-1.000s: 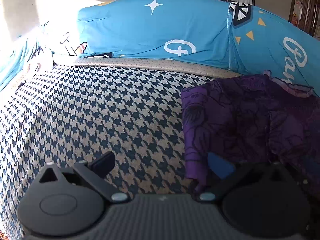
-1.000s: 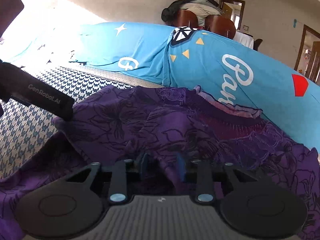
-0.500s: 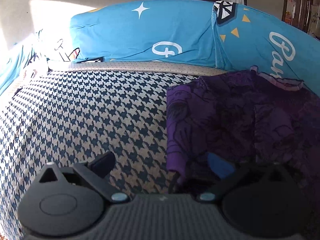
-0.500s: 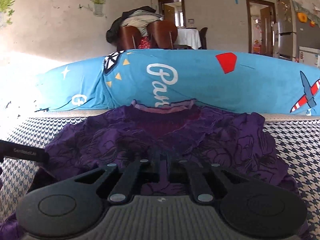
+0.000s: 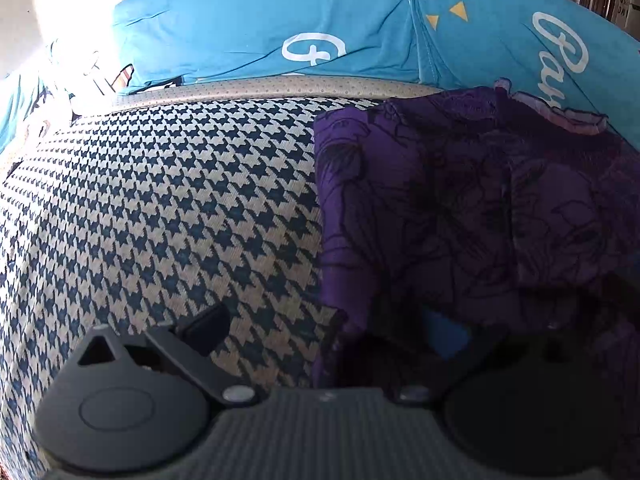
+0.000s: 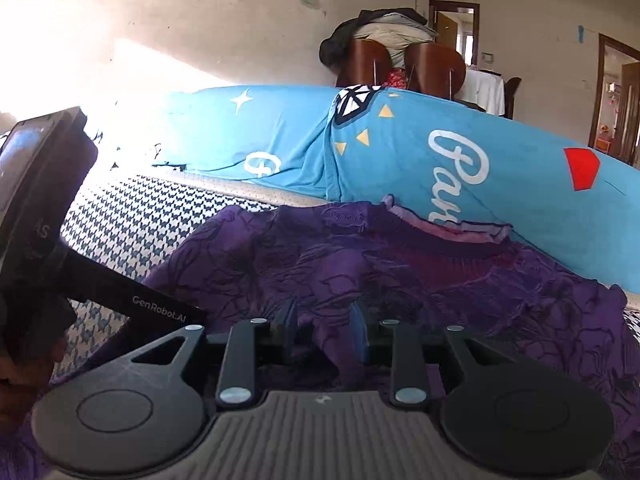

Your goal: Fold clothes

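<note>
While opening, garment (image 6: 400,280) between fingers (image 6: 358,332).

Bare houndstooth sofa seat (image 5: 168,208) fills the left and centre of the left wrist frame, open to pass. The purple garment (image 5: 460,208) covers the right side, and blue cushions (image 5: 320,28) wall off the top edge.

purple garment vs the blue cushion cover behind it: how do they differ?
Colour and print: the purple garment is dark purple with black floral outlines; the blue cushion cover is bright blue with white lettering, a star, yellow triangles and a red shape.
Pose: the purple garment lies rumpled, in loose folds, on the houndstooth seat; the blue cushion cover is stretched fairly smooth along the back.
Both are fabric.
</note>
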A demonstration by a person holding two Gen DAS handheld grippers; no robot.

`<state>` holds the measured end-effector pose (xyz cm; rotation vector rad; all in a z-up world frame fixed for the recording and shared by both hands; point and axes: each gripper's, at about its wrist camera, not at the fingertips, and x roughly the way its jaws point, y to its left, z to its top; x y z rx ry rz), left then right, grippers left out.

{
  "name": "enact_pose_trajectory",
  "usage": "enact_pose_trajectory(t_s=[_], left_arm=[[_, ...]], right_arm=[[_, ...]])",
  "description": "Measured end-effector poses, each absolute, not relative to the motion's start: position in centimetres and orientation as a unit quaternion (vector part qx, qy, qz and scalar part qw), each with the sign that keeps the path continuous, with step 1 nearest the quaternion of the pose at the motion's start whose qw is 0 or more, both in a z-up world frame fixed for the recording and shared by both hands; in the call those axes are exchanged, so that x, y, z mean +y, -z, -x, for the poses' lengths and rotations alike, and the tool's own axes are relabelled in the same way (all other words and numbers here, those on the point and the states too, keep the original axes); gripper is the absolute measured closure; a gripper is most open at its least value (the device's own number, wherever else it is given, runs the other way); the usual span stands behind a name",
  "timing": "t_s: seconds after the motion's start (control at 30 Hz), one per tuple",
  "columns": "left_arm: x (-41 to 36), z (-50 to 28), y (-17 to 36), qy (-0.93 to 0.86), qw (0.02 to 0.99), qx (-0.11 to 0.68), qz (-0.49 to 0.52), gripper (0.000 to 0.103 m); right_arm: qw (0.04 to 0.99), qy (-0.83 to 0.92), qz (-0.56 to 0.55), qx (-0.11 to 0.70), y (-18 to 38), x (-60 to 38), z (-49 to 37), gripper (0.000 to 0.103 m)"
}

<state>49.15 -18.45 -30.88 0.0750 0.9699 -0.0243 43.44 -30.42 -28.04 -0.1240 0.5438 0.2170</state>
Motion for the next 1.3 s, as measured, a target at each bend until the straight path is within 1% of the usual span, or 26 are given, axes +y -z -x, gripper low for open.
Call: enact_pose_trajectory(t_s=[0.37,0.67,0.73,0.8,0.87,1.03,1.07,1.13,1.17,1.27,1.3], left_arm=[[-17.5,-49.0,31.0,0.02,0.881,0.472,-0.025,0.0],[-17.4,-48.8,31.0,0.018,0.882,0.471,-0.029,0.0],[-17.3,-48.9,30.9,0.018,0.882,0.47,-0.029,0.0],[-17.3,-48.8,30.9,0.018,0.882,0.471,-0.029,0.0],[-17.3,-48.8,30.8,0.018,0.881,0.471,-0.028,0.0],[-17.3,-48.8,30.9,0.018,0.882,0.47,-0.032,0.0],[-17.3,-48.8,30.9,0.018,0.882,0.47,-0.033,0.0],[-17.5,-48.7,30.7,0.017,0.885,0.464,-0.04,0.0],[-17.6,-48.6,30.6,0.016,0.886,0.46,-0.044,0.0],[-18.1,-48.3,30.1,0.014,0.892,0.448,-0.06,0.0],[-18.2,-48.3,30.0,0.014,0.893,0.446,-0.06,0.0]], right_arm=[[0.941,-0.119,0.135,0.286,30.4,-28.3,-45.4,0.073],[0.938,-0.116,0.145,0.294,31.4,-28.0,-46.0,0.071],[0.937,-0.12,0.137,0.297,31.2,-28.2,-45.9,0.069],[0.937,-0.128,0.13,0.297,31.0,-28.2,-45.8,0.061],[0.937,-0.136,0.128,0.295,30.9,-28.0,-45.7,0.057],[0.937,-0.126,0.155,0.287,31.8,-27.3,-46.0,0.058],[0.938,-0.123,0.152,0.287,32.0,-27.3,-46.1,0.058],[0.941,-0.118,0.138,0.284,32.0,-27.4,-46.3,0.065],[0.942,-0.117,0.135,0.283,32.0,-27.3,-46.2,0.073],[0.948,-0.106,0.131,0.271,31.5,-27.3,-45.9,0.091],[0.951,-0.098,0.121,0.266,31.2,-27.5,-45.7,0.092]])
